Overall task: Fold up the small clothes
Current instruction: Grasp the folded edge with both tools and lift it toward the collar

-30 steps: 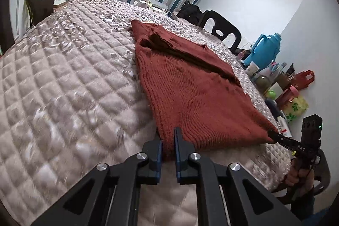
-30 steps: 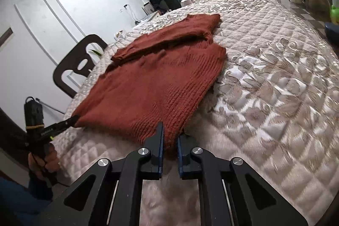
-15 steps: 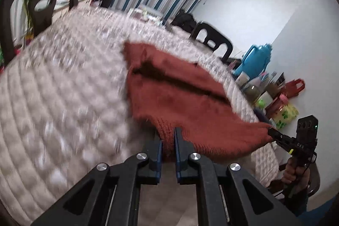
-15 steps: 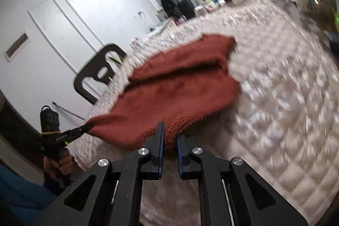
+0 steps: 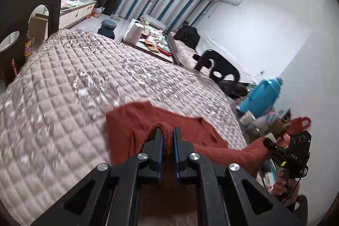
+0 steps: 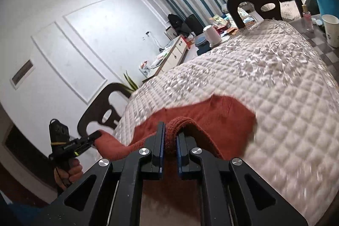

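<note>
- The left tool is clamped on a pinch of rust-red knit at one near corner of the sweater; the cloth bulges up over the pads in a small loop, a sign that the grip is on a doubled hem edge and not a single thin layer.
- The right tool is clamped the same way on the other near corner, with a fold of the knit humped between its jaws.
- Each tool shows in the other's view, a hand around its handle, with the hem hanging between them in a shallow sag. Holding the two corners apart keeps that edge straight, which I judge is meant to make the coming fold land square.
- The near part of the sweater is lifted clear of the tabletop, while its far part lies on the quilted cover. That far part acts as an anchor, so the raised half can be carried over it.
- The step in hand appears to be folding the bottom hem toward the far end of the garment.
- Beyond the sweater the quilted cover is bare, leaving room to lay it down.
- A dark chair, a blue thermos jug and small clutter stand off at the edges, well apart from the cloth.
</note>
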The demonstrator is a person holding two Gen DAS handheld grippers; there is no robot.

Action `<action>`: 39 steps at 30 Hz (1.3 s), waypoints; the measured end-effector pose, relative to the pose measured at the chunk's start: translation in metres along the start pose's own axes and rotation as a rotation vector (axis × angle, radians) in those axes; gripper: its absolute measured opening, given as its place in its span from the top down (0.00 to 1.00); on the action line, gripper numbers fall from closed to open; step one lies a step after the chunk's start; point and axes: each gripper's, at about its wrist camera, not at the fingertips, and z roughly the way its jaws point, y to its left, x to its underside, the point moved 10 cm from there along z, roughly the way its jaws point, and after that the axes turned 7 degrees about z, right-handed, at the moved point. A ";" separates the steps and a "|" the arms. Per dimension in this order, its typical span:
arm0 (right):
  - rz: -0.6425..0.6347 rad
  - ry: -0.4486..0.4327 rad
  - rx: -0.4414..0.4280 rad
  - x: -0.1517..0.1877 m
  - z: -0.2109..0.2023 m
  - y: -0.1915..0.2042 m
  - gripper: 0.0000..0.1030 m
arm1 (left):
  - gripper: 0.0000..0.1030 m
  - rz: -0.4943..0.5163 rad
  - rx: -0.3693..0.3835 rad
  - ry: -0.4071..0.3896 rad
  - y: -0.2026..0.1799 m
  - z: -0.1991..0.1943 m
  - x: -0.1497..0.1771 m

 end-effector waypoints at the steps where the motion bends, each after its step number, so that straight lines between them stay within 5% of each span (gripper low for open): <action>1: 0.010 0.003 0.002 -0.008 0.007 -0.004 0.92 | 0.90 -0.011 -0.005 0.008 0.004 0.009 -0.004; 7: 0.121 0.062 0.047 -0.047 0.069 -0.053 0.92 | 0.90 -0.101 -0.069 0.105 0.044 0.075 -0.011; 12: 0.247 0.197 0.153 -0.031 0.128 -0.113 0.91 | 0.90 -0.179 -0.109 0.241 0.076 0.127 0.017; 20: 0.186 0.186 0.039 -0.021 0.113 -0.096 0.77 | 0.90 -0.146 -0.043 0.234 0.066 0.123 0.013; 23: 0.142 0.243 0.087 -0.014 0.127 -0.095 0.78 | 0.91 -0.146 -0.046 0.246 0.065 0.131 0.012; 25: 0.130 0.260 0.113 -0.013 0.136 -0.097 0.94 | 0.91 -0.129 -0.040 0.222 0.058 0.130 0.002; 30: 0.160 0.128 0.082 -0.045 0.121 -0.098 0.94 | 0.92 -0.085 -0.065 0.143 0.056 0.128 -0.028; 36: 0.195 0.158 0.176 -0.042 0.139 -0.131 0.93 | 0.91 -0.040 -0.136 0.224 0.071 0.156 -0.010; 39: 0.159 0.126 0.209 -0.045 0.121 -0.123 0.78 | 0.87 -0.027 -0.141 0.192 0.068 0.136 -0.012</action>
